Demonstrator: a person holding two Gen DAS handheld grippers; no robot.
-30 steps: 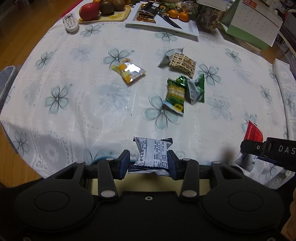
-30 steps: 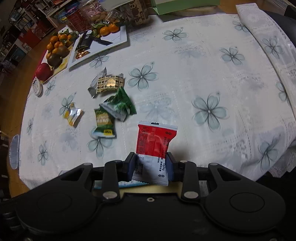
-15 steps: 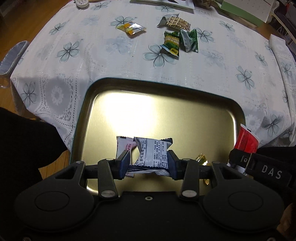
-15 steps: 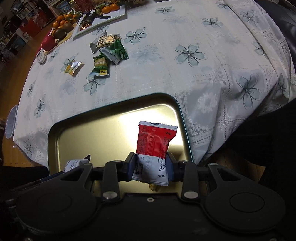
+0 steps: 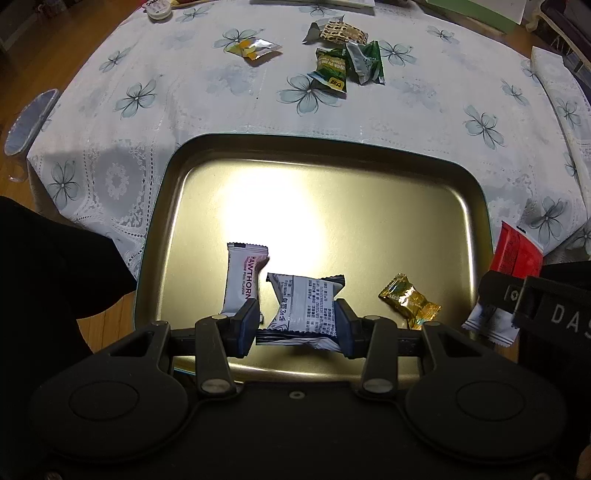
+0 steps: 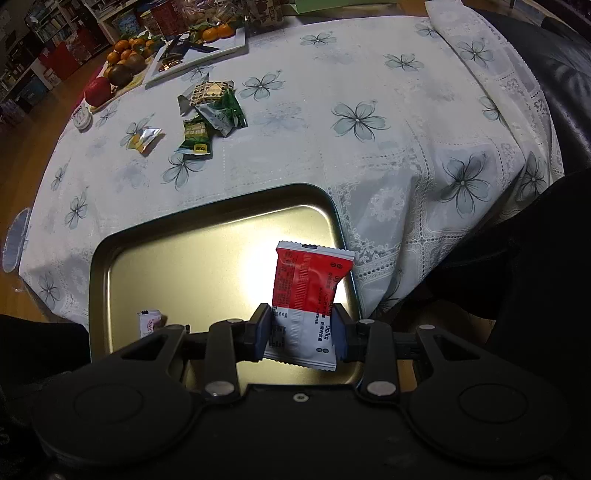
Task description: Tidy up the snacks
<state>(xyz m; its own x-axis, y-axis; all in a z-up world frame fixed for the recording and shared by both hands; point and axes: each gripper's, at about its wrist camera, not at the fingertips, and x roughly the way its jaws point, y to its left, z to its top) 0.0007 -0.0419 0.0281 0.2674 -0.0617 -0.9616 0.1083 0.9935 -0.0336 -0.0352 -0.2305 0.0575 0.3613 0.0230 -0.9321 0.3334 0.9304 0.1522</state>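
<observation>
Gold metal fills my view now: a second ago my left jaws looked out over bare flowered cloth, and since then both of my hands have swung back over the tray [image 5: 476, 206], which sits at the near edge of the tabletop [image 5: 207, 96]. My left gripper [image 5: 295, 325] stays clenched on the white printed packet [image 5: 304, 304], held over the near middle of the tray. My right gripper [image 6: 301, 334] is likewise clamped on the red and white packet [image 6: 308, 291], which stands upright between the jaws over the tray's near right corner; from the left view it shows at the far right, just past the rim.

Two snacks already lie in the tray: a white hawthorn bar [image 5: 243, 280] just left of my left load, and a gold candy [image 5: 408, 301] to its right. So, as I judge it, the carrying is done for this pair and the next step is simply letting go, each packet falling onto bare metal beside those already there.

The job is not near finished. Far across the cloth a yellow packet [image 5: 255, 48], a patterned packet [image 5: 341, 33] and two green packets [image 5: 347, 66] wait, close together.
</observation>
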